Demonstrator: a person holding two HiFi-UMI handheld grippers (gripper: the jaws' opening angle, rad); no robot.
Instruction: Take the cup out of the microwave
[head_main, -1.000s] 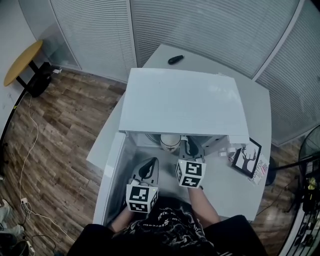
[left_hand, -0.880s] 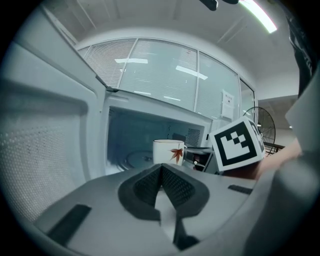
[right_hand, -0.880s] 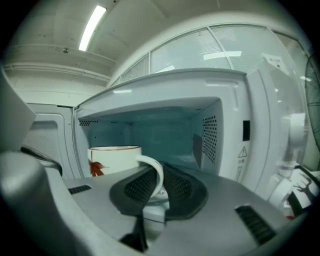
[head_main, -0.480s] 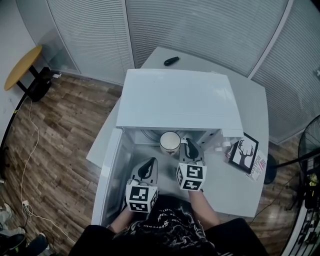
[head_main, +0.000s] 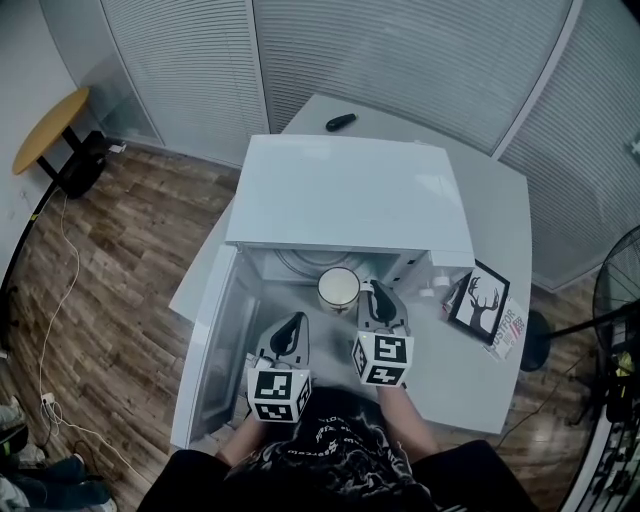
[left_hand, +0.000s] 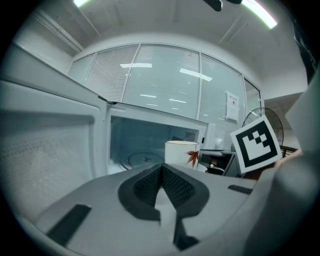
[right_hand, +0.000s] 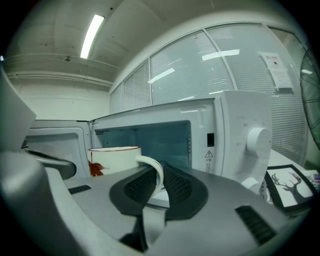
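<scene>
The white microwave (head_main: 350, 195) stands on the table with its door (head_main: 212, 335) swung open to the left. A white cup (head_main: 338, 288) with a red leaf print hangs just in front of the cavity. My right gripper (head_main: 377, 297) is shut on its handle (right_hand: 154, 169), and the cup (right_hand: 113, 159) shows to the left of the jaws (right_hand: 156, 174). My left gripper (head_main: 291, 330) hovers lower left of the cup, shut with nothing in it. In the left gripper view the jaws (left_hand: 161, 168) point at the cavity (left_hand: 142, 145), with the cup (left_hand: 181, 152) to the right.
A framed deer picture (head_main: 478, 303) leans at the microwave's right side. A black object (head_main: 340, 121) lies at the table's far edge. The glass turntable (left_hand: 140, 159) sits inside the cavity. A fan (head_main: 615, 300) stands right of the table and a round wooden table (head_main: 45, 130) far left.
The cup has come out from under the microwave's top edge toward me, carried by the right gripper. The left gripper has stayed nearly in place.
</scene>
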